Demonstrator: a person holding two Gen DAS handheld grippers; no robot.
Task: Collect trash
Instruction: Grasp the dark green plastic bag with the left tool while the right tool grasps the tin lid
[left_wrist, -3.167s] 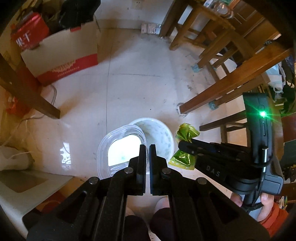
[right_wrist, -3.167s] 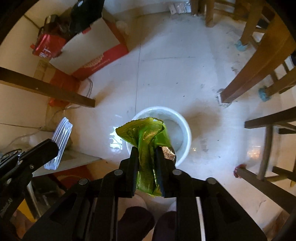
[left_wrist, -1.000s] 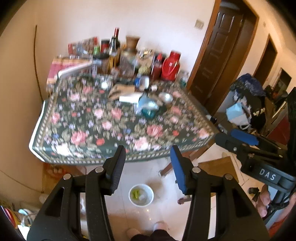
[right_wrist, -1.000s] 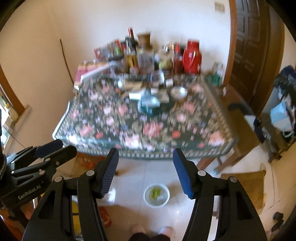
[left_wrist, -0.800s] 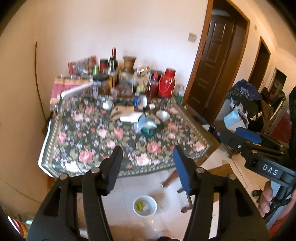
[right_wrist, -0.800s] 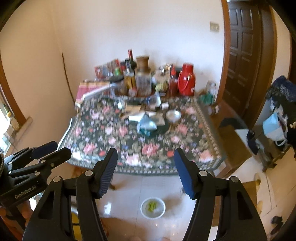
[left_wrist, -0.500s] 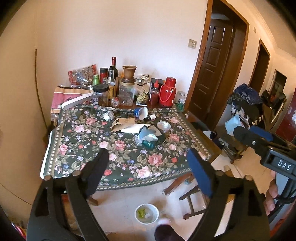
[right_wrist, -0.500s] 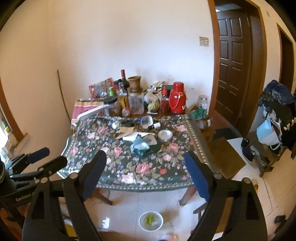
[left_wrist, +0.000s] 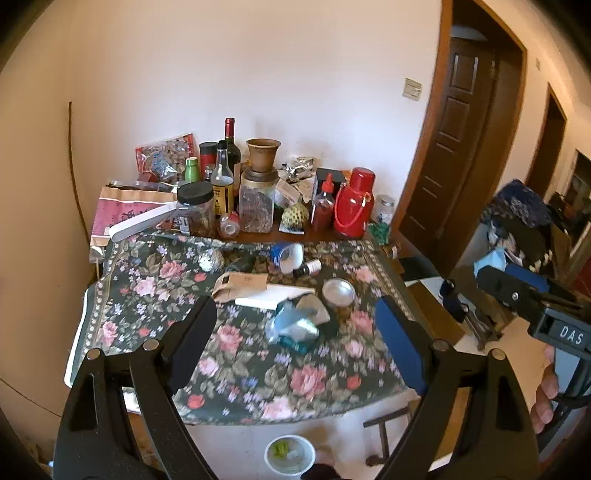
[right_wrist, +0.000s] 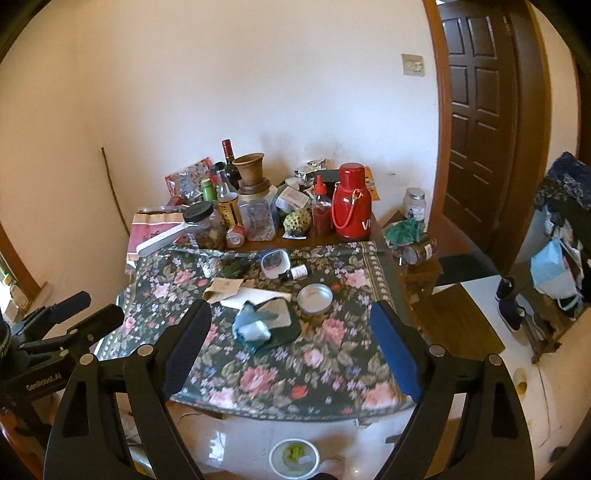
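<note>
Both grippers are open and empty, held high in front of a table with a flowered cloth (left_wrist: 243, 369). My left gripper (left_wrist: 295, 343) frames a crumpled blue-green wrapper (left_wrist: 295, 328); my right gripper (right_wrist: 291, 343) frames the same wrapper (right_wrist: 255, 328). Paper scraps (left_wrist: 243, 286), a tipped cup (left_wrist: 290, 254), a small bottle (left_wrist: 308, 267) and a round tin lid (left_wrist: 338, 291) lie behind the wrapper. A white bin (left_wrist: 290, 456) with a green wrapper inside stands on the floor below; it also shows in the right wrist view (right_wrist: 293, 458).
Bottles, jars, a red thermos (right_wrist: 349, 212) and packets crowd the table's back edge by the wall. A dark wooden door (right_wrist: 480, 122) stands at the right. Stools and hung clothes (right_wrist: 554, 273) stand to the right of the table.
Both grippers let the lid and green wrapper go into the bin, opened wide, and rose from the floor up to face the table.
</note>
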